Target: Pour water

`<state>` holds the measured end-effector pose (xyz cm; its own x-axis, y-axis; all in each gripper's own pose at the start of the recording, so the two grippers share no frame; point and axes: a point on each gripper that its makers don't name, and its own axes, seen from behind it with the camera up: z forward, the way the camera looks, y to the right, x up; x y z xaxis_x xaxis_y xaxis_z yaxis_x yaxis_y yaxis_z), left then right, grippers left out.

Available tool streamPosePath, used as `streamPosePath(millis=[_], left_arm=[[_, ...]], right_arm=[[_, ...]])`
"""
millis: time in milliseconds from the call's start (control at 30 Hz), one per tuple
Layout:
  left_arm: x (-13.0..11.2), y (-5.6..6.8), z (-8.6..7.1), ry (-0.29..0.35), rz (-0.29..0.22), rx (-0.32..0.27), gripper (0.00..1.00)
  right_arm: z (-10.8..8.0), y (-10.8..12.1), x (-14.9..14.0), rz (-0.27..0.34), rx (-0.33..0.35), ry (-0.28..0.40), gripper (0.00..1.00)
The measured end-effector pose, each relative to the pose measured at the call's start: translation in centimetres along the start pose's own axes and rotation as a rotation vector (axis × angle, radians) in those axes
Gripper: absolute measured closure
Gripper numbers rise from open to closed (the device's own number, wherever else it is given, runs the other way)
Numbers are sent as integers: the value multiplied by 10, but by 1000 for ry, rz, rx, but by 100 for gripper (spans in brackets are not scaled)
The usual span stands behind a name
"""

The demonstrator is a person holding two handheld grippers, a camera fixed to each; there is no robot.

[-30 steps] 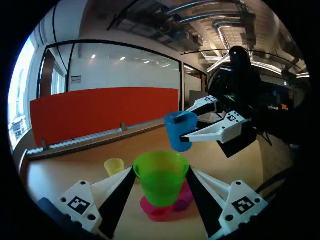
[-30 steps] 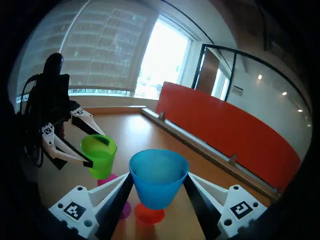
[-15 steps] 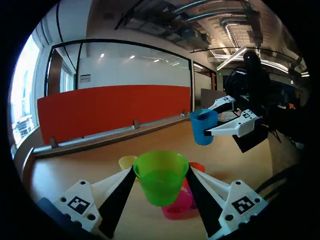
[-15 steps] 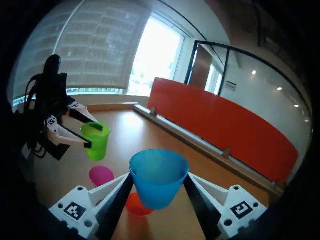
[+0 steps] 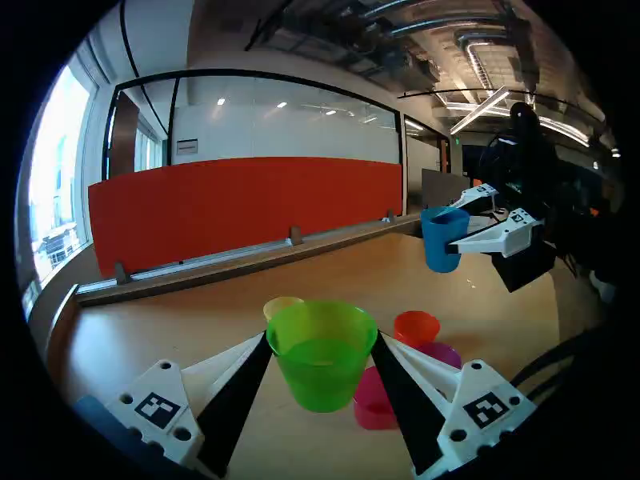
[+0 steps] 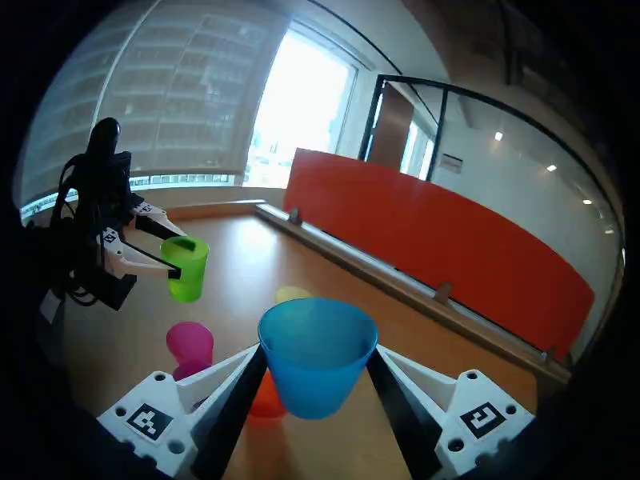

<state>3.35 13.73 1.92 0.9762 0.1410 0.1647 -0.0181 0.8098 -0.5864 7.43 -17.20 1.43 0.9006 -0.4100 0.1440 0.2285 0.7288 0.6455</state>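
Bright daylight pours in through the big window (image 6: 308,112), which glares white. Small ceiling lights (image 5: 282,105) glow far off. Lines bend near the edges; everything looks sharp.

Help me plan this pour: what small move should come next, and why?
Probably bring the translucent green plastic cup, upright in the left tool, toward the blue plastic cup in the right tool. Liquid seems to sit in the green one, and the two cups hang well apart above the wooden table, too far to pour.
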Motion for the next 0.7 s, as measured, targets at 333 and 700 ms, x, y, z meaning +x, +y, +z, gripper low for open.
streamPosePath(millis=[333,700], left_arm=[[-28,-11,10,-49,-14,20,13],[-56,-13,18,-104,-21,21,13]], right_arm=[[-2,6,-5,19,-10,-7,11],[-2,14,-14,35,-22,-21,11]])
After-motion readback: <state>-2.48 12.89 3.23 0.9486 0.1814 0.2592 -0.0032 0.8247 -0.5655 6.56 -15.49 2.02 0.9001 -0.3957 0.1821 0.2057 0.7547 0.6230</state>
